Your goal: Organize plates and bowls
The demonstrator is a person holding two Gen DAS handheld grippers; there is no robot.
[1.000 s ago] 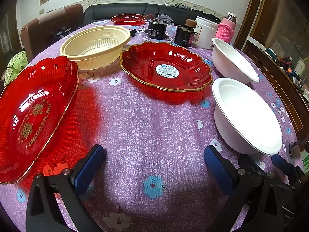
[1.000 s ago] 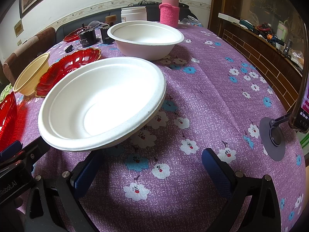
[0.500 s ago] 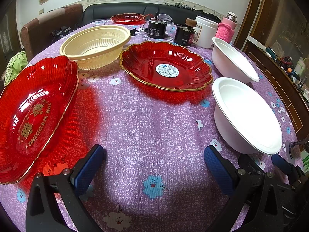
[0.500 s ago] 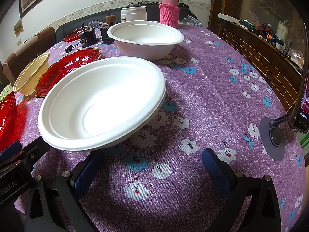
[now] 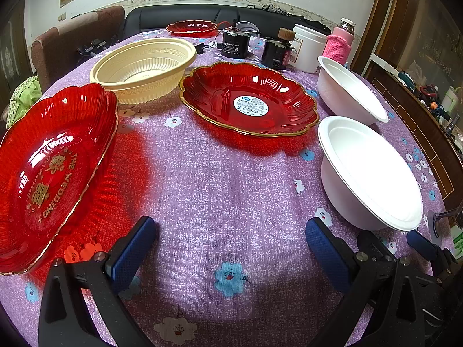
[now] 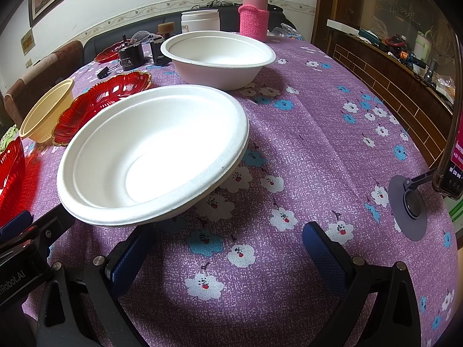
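Both held low over the counter [image 5: 231, 179], the left gripper [image 5: 230, 245] and right gripper [image 6: 225, 248] gape wide and empty, the near white bowl [image 6: 150, 156] just beyond the right one, red plates [image 5: 249, 98] and a second white bowl [image 6: 217, 55] farther back.

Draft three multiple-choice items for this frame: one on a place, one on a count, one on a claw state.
1. Where is the cream bowl?
A. beside the red plate with the sticker
B. inside a white bowl
C. between the left claw's fingers

2. How many white bowls are on the table?
A. one
B. two
C. four

3. What state is the right claw in?
A. shut on a bowl
B. open, holding nothing
C. shut on a plate

Answers: 1 A, it stands just left of that plate; 2 B, the near white bowl and the far white bowl; 3 B, its fingers stand wide apart over bare tablecloth.
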